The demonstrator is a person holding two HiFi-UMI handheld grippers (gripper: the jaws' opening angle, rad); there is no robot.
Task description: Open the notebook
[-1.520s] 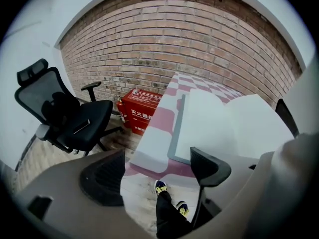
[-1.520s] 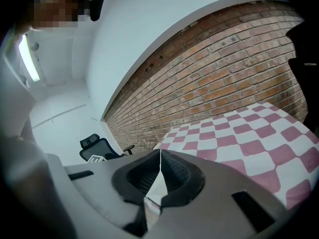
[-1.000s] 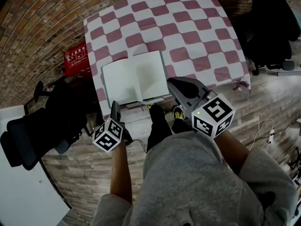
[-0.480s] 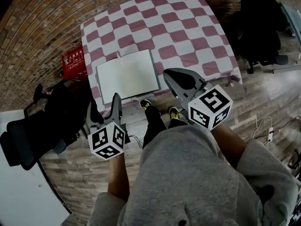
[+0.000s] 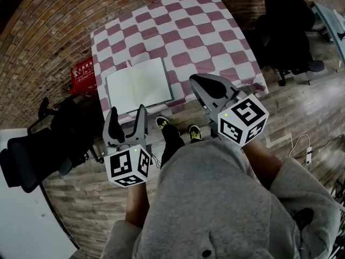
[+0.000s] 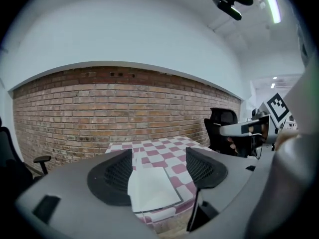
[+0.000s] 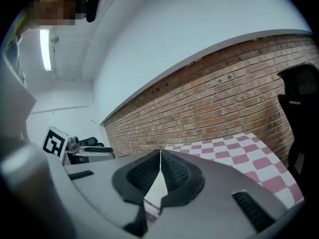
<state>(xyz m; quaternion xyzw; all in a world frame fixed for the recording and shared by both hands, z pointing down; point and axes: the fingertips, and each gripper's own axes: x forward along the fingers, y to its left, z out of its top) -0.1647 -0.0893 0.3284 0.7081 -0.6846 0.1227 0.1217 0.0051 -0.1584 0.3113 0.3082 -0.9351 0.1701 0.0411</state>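
Notebook (image 5: 139, 85) lies open on the checkered table (image 5: 188, 31); left gripper (image 5: 128, 115) is wide and empty, jaws just closing a touch, right gripper (image 5: 197, 82) pinched together on nothing.

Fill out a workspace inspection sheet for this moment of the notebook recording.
Surface: table under a red-and-white checked cloth.
Job's things: notebook lies open, blank pages up, near the cloth's near left corner.
Clutter: nothing seen on the cloth; a red box sits on the floor beside the table.
Grippers: left gripper has its jaws apart; they have just been closing a little, with nothing between them. Right gripper has its jaws together and is empty. Both are clear of the notebook.
Cables: white cable lies on the floor at right.
Surroundings: brick wall, wood floor, black chair at left, second black chair at right.
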